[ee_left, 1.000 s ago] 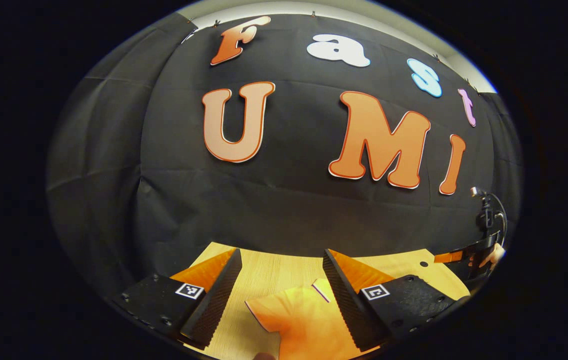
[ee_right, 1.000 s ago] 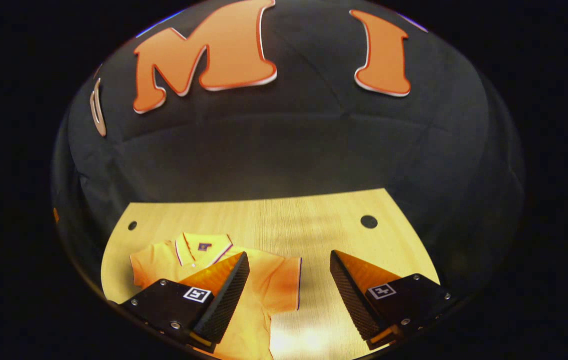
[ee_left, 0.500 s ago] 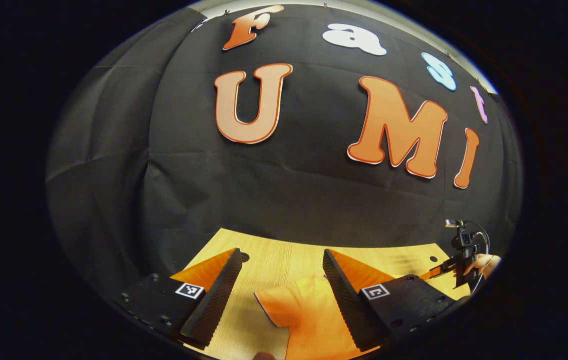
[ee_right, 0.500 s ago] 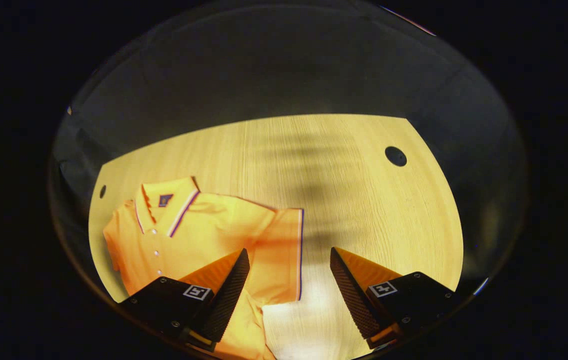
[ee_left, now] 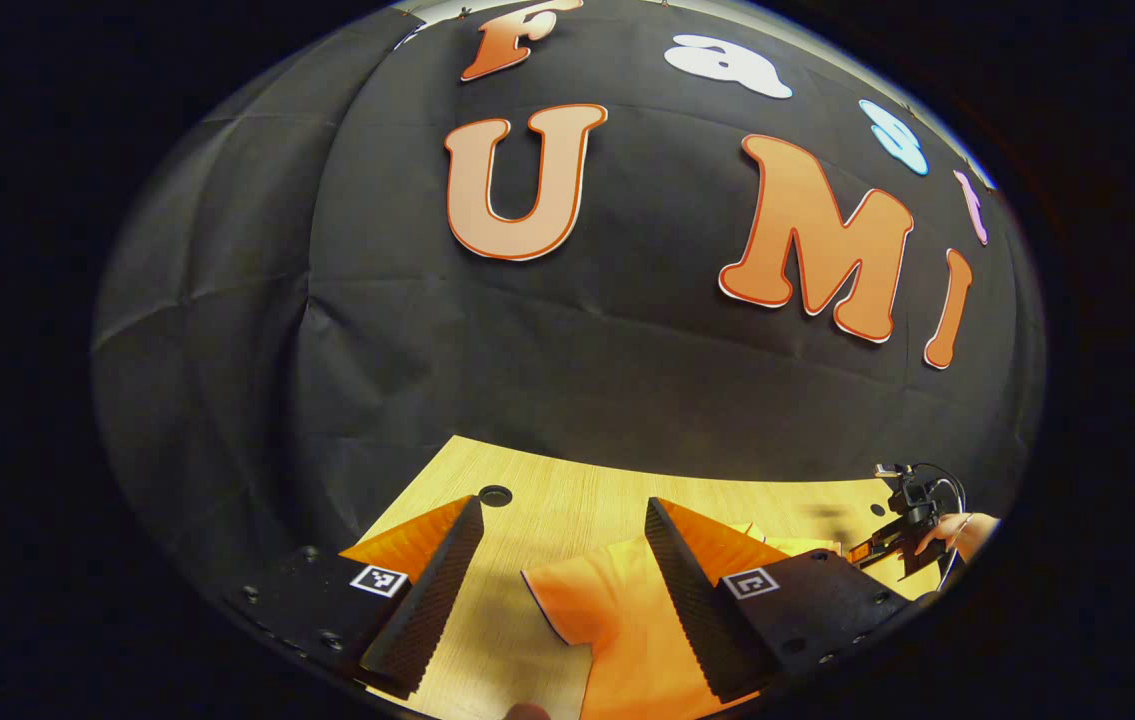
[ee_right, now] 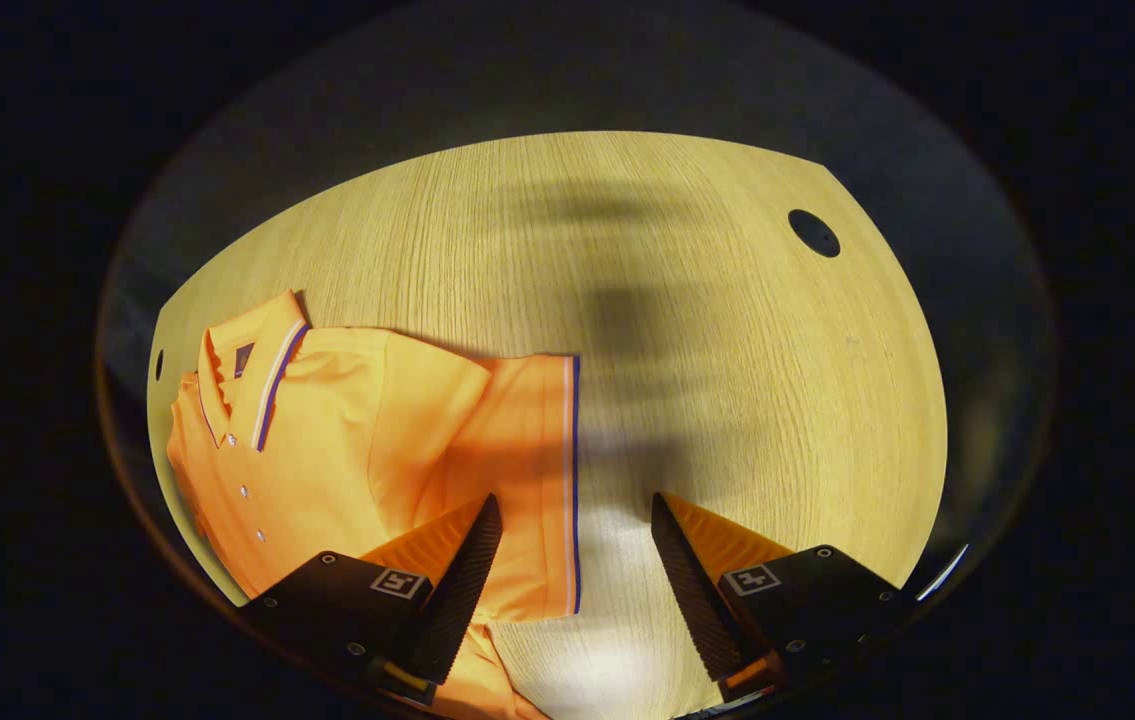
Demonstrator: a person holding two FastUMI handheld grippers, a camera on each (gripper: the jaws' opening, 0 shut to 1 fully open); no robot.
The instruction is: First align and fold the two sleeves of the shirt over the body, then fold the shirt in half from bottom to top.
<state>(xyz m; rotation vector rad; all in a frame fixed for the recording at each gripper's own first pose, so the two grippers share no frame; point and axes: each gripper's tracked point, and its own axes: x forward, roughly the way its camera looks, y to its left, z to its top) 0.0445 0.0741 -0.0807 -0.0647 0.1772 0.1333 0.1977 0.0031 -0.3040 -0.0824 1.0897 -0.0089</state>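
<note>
An orange polo shirt (ee_right: 327,440) lies flat on the pale wooden worktop (ee_right: 727,380), front side up, with its collar (ee_right: 247,360) striped along the edge and a row of small buttons down the placket. In the right gripper view the shirt takes up the left part of the worktop; its nearer short sleeve (ee_right: 527,470) spreads out sideways, unfolded, with a white-and-dark stripe along the cuff. The right tool (ee_right: 575,560) hangs above this sleeve with its two fingers spread wide apart and nothing between them; the cuff's edge runs up through the gap, one finger over the sleeve's cloth and the other over bare wood. A dark round hole (ee_right: 813,232) sits in the worktop towards its far right corner, and a soft shadow falls across the wood beyond the sleeve

In the left gripper view the left tool (ee_left: 562,590) is likewise wide open and holds nothing, low over the shirt's other sleeve (ee_left: 607,620), whose cuff edge lies between the fingers. A second round hole (ee_left: 495,495) shows in the wood just beyond. Far off at the right edge of this view a person's hand (ee_left: 962,535) holds the other tool over the worktop
</note>
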